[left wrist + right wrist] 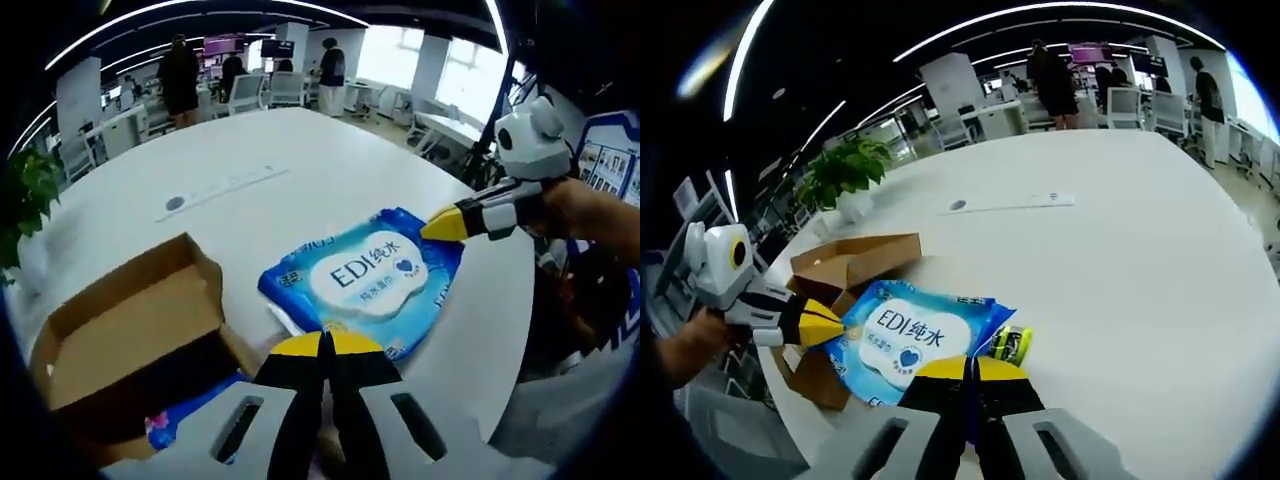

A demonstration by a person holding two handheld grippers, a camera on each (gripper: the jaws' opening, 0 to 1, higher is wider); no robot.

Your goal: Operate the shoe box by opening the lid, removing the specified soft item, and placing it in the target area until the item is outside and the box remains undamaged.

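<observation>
Wet wipes pack (368,283), the blue one with the EDI label, is already out of the shoe box (130,345) and sits over the white worktop (330,170), so by my read we're at the placing step. I can't quite tell if it's lying flat or being held just off the surface. Box is open beside it with the flaps up and looks undamaged from here.

My left hand-held gripper (325,345) has its jaws pressed together on the pack's near edge. The right hand-held gripper (968,368) looks the same, yellow tips closed on the opposite edge, with something small and yellow-green (1011,345) right next to it that I can't identify.

Next move, I reckon: make sure the pack is down on the worktop clear of the box, then let both pairs of jaws go and back off without snagging the soft wrapper.
</observation>
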